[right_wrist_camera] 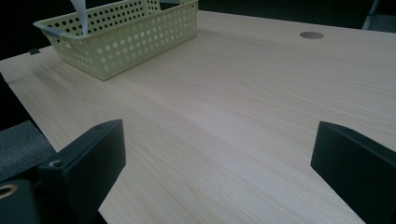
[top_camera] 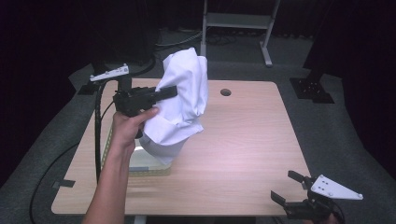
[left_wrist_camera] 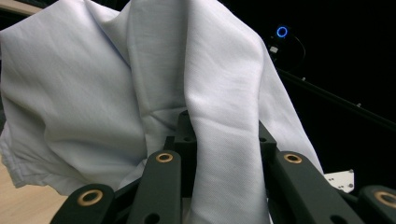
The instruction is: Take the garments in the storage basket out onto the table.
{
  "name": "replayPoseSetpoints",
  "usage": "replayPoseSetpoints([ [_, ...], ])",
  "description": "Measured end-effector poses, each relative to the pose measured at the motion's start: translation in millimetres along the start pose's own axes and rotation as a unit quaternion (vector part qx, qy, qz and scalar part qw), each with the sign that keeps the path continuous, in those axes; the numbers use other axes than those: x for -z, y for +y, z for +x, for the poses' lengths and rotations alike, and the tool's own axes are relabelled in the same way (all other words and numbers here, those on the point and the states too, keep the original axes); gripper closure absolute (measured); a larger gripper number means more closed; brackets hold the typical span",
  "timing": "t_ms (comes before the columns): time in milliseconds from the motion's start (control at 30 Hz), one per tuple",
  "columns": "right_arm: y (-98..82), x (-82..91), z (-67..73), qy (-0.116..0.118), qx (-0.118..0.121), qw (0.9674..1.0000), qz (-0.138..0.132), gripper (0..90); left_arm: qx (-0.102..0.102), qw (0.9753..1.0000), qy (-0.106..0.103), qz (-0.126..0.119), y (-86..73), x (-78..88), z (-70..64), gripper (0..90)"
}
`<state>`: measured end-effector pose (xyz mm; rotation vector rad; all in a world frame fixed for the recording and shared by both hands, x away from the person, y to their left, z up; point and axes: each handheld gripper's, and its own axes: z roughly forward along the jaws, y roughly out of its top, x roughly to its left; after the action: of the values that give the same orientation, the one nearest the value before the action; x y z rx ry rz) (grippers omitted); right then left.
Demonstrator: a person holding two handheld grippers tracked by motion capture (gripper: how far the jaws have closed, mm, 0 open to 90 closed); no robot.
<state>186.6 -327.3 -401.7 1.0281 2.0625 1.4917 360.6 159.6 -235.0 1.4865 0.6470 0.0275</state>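
the white cloth [top_camera: 180, 100] hangs lifted above the yellow perforated basket [right_wrist_camera: 122, 35] at the left side of the wooden table [top_camera: 243, 149], its lower end reaching down into the basket. the left gripper [top_camera: 163, 93] is closed on the cloth's upper folds. the right gripper [top_camera: 287, 186] rests at the near right table edge, jaws spread wide, holding nothing.

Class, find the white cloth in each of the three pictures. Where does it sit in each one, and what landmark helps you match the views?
High view: the white cloth hangs left of centre, lifted above the yellow basket.
Left gripper view: it drapes over the jaws, covering the picture's left and centre.
Right gripper view: a white strip at the top left, over the basket.
Shared landmark: the wooden table.
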Motion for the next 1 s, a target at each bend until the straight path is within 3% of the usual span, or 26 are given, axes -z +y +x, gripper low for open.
replayPoseSetpoints([
  [1000, 0.4, 2.6, -1.3, 0.001, 0.001, 1.0000, -0.005, 3.0, -0.005, 0.9995, -0.029, 0.013, 7.6, -42.5, -10.4, 72.7],
])
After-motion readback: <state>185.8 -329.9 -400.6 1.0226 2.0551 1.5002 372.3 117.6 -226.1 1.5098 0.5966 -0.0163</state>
